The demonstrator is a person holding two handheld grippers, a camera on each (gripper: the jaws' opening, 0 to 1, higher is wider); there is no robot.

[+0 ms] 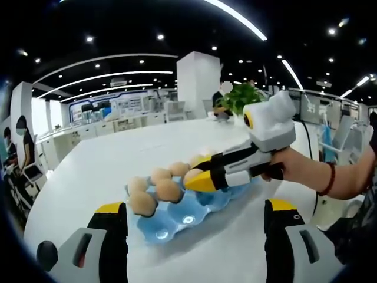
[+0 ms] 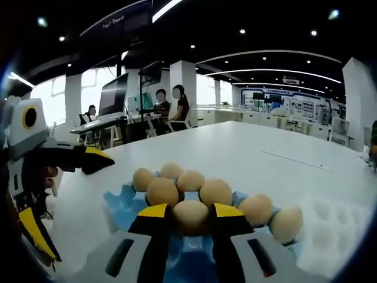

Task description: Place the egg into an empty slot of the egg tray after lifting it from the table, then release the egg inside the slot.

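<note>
Now: right gripper jaws clamp egg over egg tray | left gripper jaws apart

Open office: white pillar, ceiling strip lights, seated people

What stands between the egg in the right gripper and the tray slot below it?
Nothing visible does. The right gripper holds the egg just over the blue tray, with other eggs only beside and behind it.
</note>
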